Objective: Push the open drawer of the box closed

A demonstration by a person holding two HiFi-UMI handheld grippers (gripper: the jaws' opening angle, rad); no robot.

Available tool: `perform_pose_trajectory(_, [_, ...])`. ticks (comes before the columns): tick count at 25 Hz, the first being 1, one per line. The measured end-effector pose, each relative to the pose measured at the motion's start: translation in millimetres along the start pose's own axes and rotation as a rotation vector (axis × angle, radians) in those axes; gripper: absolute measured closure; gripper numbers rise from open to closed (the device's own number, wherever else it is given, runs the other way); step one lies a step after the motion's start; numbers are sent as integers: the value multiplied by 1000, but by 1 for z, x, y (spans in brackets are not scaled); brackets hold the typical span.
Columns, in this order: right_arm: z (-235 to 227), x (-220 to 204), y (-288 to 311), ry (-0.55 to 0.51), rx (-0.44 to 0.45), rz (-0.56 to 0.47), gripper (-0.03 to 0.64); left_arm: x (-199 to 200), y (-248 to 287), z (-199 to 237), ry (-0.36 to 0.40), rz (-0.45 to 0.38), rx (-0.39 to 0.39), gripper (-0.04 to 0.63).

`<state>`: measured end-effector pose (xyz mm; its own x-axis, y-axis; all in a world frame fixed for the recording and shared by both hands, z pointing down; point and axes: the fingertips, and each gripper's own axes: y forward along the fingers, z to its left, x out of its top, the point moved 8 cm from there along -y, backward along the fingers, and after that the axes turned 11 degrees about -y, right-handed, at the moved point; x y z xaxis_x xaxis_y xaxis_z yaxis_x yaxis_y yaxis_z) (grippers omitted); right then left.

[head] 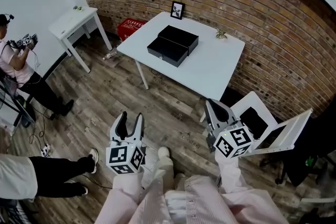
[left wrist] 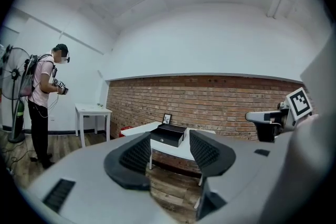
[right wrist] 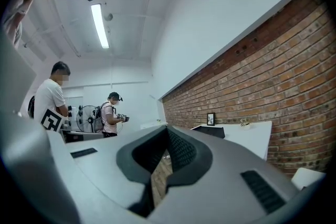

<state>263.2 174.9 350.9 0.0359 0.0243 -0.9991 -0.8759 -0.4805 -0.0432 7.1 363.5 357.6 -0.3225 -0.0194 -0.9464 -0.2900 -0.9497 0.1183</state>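
Note:
A black box [head: 178, 38] sits on the white table [head: 215, 68], far ahead of both grippers. Its drawer [head: 166, 52] stands pulled out toward the table's front left edge. In the left gripper view the box [left wrist: 169, 135] shows small between the jaws, well beyond them. My left gripper [head: 130, 120] hangs over the wooden floor, open, with nothing between its fingers. My right gripper [head: 218, 109] is level with it on the right, shut and empty, and its own view shows the box [right wrist: 211, 131] at a distance to the right of the jaws [right wrist: 168, 134].
A framed picture [head: 177, 9] and a small plant [head: 221, 34] stand at the table's back edge by the brick wall. A small white side table [head: 73, 21] and a red crate [head: 130, 26] are at left. A white chair [head: 273, 128] is beside my right gripper. A person [head: 16, 60] stands at far left.

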Motion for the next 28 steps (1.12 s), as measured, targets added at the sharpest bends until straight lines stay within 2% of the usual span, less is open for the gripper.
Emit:
perform_pose_trajectory(16, [-38,-20,128,33,-63,39,614,10,147,59,-30,118,-85,373])
perform_pose_trajectory(28, [-52,-33,191,34,-123,64,614,11,234,94,-26,216,-167,383])
